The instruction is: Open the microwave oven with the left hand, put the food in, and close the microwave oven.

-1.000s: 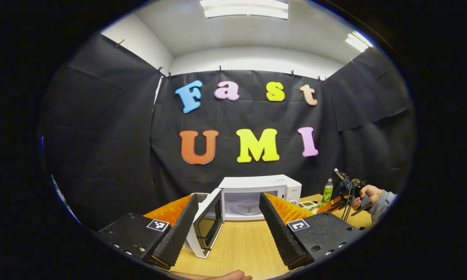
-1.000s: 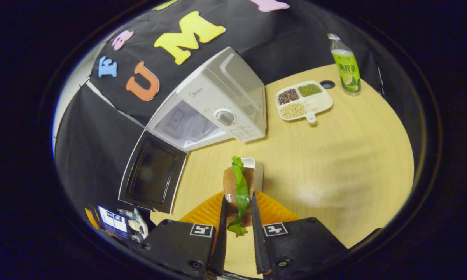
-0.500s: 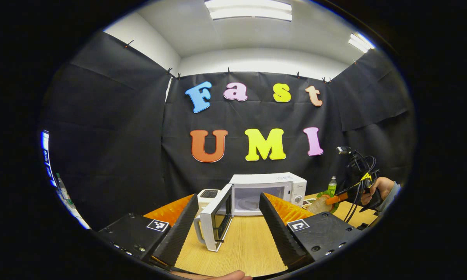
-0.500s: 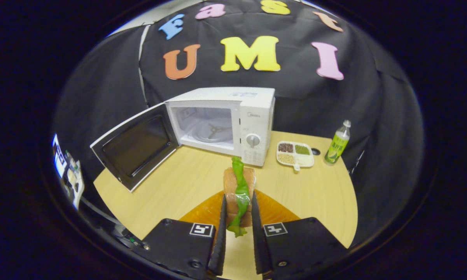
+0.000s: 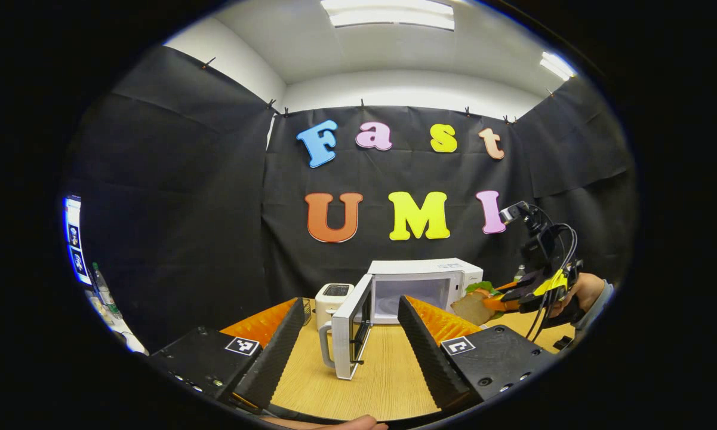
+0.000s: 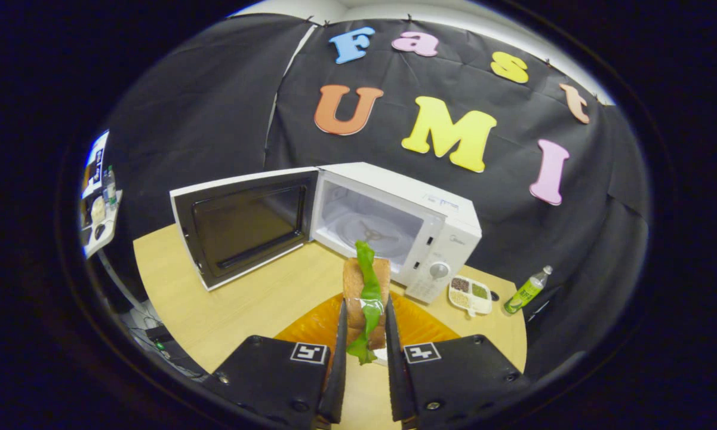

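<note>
Wood-grain surface [image 5: 382, 382] runs between the spread fingers of the left claw [image 5: 349, 343], which holds nothing and hovers low, well short of the microwave [image 5: 424, 286]. From this side, in the left gripper view, a white toaster [image 5: 333, 301] stands just left of the swung-out door [image 5: 351, 334], whose handle faces the camera edge-on. Farther right, the right claw [image 5: 501, 298] comes in from the side, held by a hand [image 5: 582, 292] with cables looping above it, and carries the sandwich [image 5: 468, 304] in the air just right of the oven's front.

The right gripper view looks down on the same surface [image 6: 257, 304]. At the left the door [image 6: 245, 224] stands wide, its dark window turned toward the camera; beside it the cavity shows a glass turntable [image 6: 370, 230]. In the middle, the right claw [image 6: 364, 352] is clamped on the sandwich [image 6: 365, 292], a green leaf running along its top, both fingers pressing its sides. The food pokes forward beyond the fingertips, in front of the open cavity but outside it. Right of the control panel lie a divided tray of grains [image 6: 470, 294] and a green bottle [image 6: 526, 291].
</note>
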